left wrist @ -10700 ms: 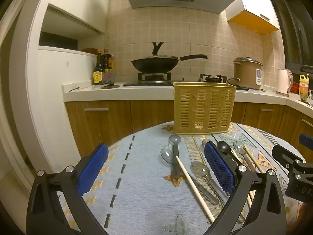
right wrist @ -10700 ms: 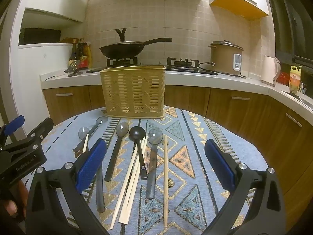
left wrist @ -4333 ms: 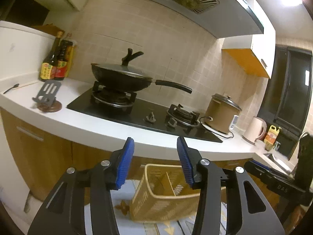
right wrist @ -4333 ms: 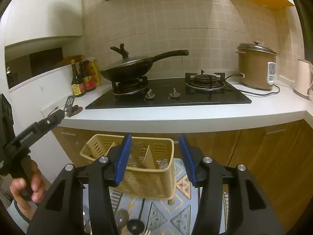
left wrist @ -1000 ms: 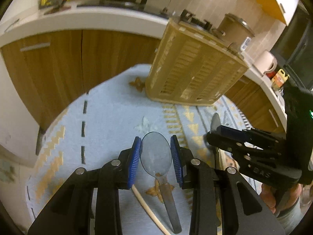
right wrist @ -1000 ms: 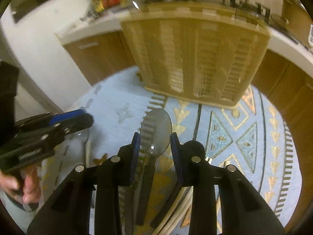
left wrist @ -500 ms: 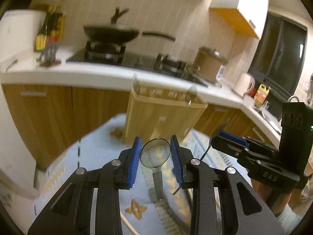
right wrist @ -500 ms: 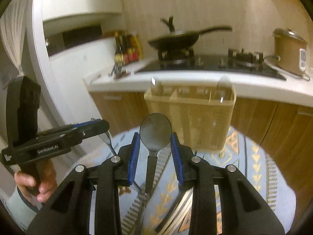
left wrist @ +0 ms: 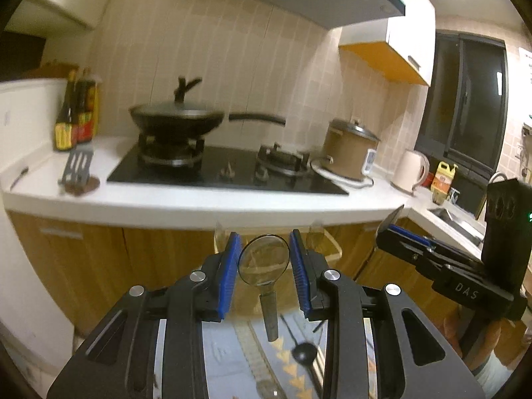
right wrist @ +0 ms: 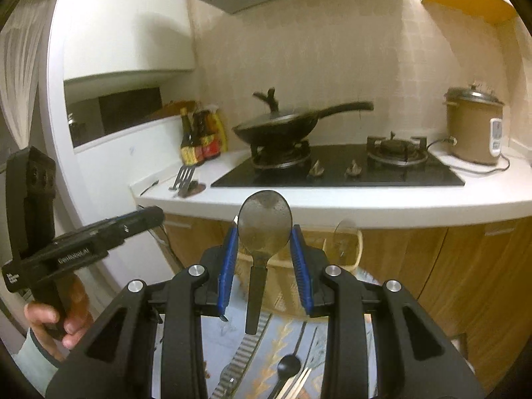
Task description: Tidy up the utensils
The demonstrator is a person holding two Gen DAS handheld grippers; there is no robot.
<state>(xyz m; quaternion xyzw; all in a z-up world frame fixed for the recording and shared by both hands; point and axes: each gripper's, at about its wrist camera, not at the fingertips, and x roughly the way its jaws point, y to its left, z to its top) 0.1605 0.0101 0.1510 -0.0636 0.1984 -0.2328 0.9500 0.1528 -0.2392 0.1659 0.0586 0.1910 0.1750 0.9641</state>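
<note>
Each hand carries a spoon lifted clear of the worktop. The left claw is narrowed on a clear-bowled spoon, its blue pads pressing the two edges of the bowl so the handle hangs down and toward the camera. The right claw grips a darker spoon the same way, bowl up between the pads, black handle dangling below. Pinching the widest part of each spoon looks deliberate: the handle points down, ready to go first into a slot.

The yellow utensil basket stands just beyond the claws on the patterned cloth, mostly hidden behind them in both views; only its rim and part of a wall show. Two pale shapes that may be spoon bowls rise above its rim, though blur makes that uncertain. More utensils lie below on the cloth, among them a black ladle-like spoon and pale chopsticks, so the sorting seems only partly done.

The left view catches the right claw off to the side, and the right view shows the person's left hand around its handle. The likely next step is bringing both spoons over the basket and lowering them into a compartment; which compartment cannot be told from here
</note>
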